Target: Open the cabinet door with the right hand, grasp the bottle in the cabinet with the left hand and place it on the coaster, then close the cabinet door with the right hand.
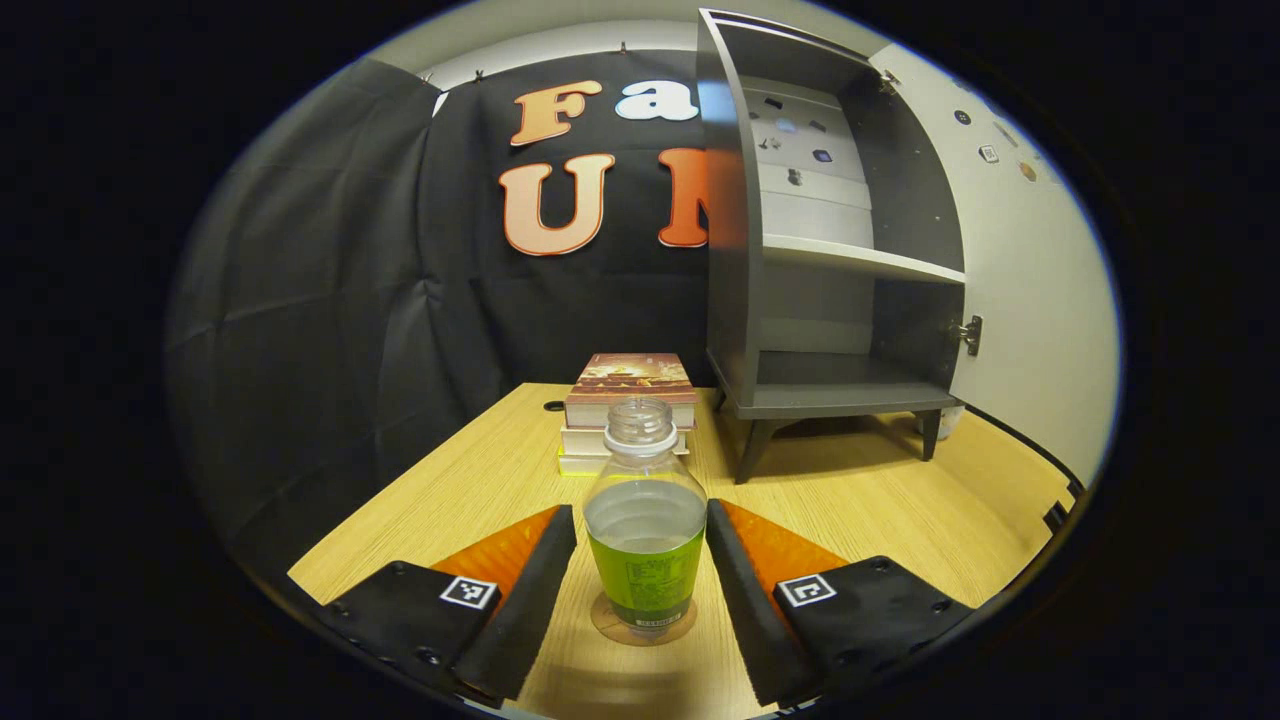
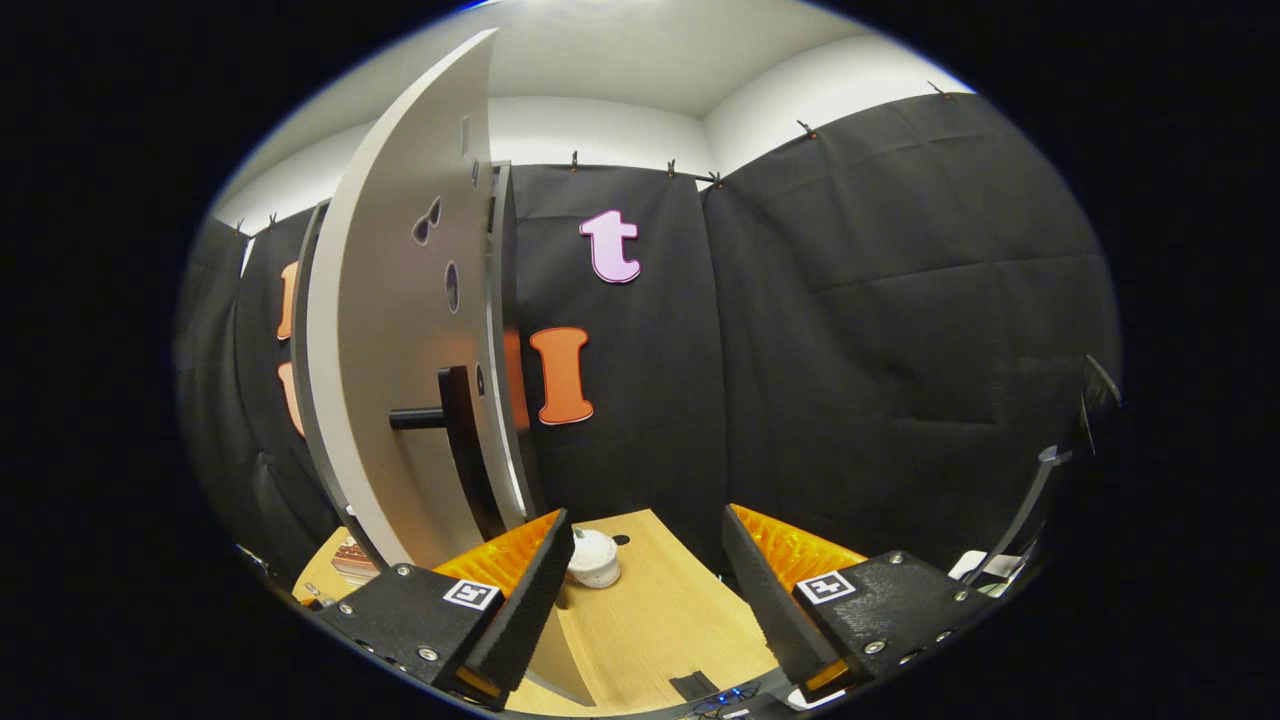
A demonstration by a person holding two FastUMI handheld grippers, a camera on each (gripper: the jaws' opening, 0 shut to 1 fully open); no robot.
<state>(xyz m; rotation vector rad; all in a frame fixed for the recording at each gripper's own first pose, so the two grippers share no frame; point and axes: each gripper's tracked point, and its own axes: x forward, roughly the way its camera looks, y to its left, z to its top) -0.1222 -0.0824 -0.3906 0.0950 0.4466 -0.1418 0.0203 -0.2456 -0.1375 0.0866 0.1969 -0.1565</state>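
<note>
A clear bottle with a green label and no cap stands upright on a round coaster on the wooden table. My left gripper is open, with one finger close on each side of the bottle. Behind it to the right, the grey cabinet has its shelves bare, and its pale door is swung wide open. In the right gripper view the door is seen nearly edge-on at the left, with its dark handle sticking out. My right gripper is open and holds nothing; its left finger is by the door's lower edge.
A stack of books lies on the table behind the bottle, left of the cabinet's legs. A small white round object sits on the table beyond the right gripper. A dark cable runs along the table's right edge.
</note>
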